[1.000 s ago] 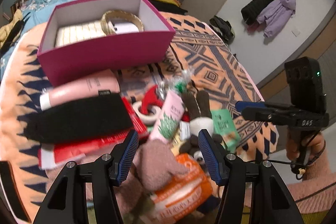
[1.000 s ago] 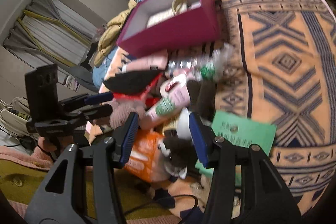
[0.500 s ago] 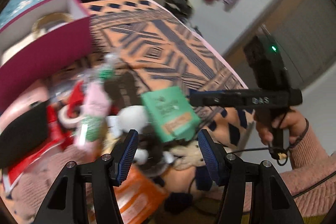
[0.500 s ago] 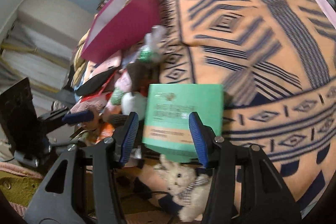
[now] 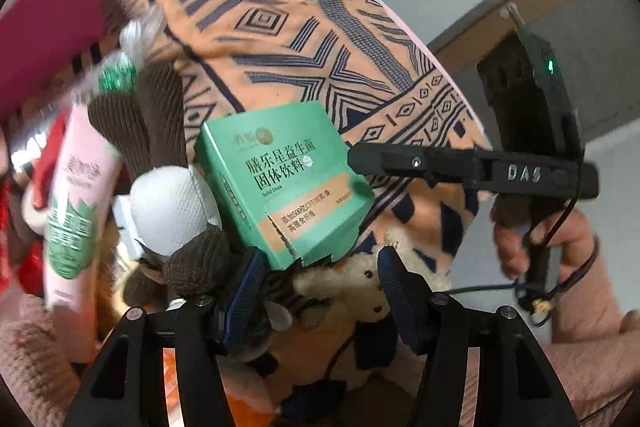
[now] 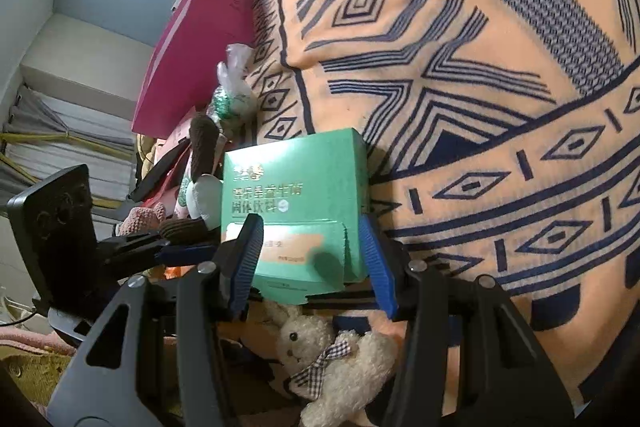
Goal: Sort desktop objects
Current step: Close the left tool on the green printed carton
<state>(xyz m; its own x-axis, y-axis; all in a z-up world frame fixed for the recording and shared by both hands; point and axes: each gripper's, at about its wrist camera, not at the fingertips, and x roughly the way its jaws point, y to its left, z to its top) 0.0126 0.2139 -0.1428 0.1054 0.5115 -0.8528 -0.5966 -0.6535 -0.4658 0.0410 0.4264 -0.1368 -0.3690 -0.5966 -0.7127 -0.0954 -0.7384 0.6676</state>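
An orange blanket with dark blue geometric patterns (image 6: 460, 75) covers the surface and fills most of both views. At its far left stands a magenta box (image 6: 192, 55), its side turned toward the cameras. Near the blanket's front edge lies a green carton with Chinese lettering (image 6: 296, 187), tilted against the clutter on its left. The right gripper (image 6: 310, 263) has its blue-padded jaws spread wide to either side of the carton's near end; whether the pads touch it cannot be told. The left gripper (image 5: 320, 291) is also spread wide and holds nothing, hovering over a cream plush rabbit (image 6: 336, 359) that lies just in front of the carton. Left of the carton sit a brown and white plush toy (image 5: 168, 195) and a pink tube (image 5: 76, 203).
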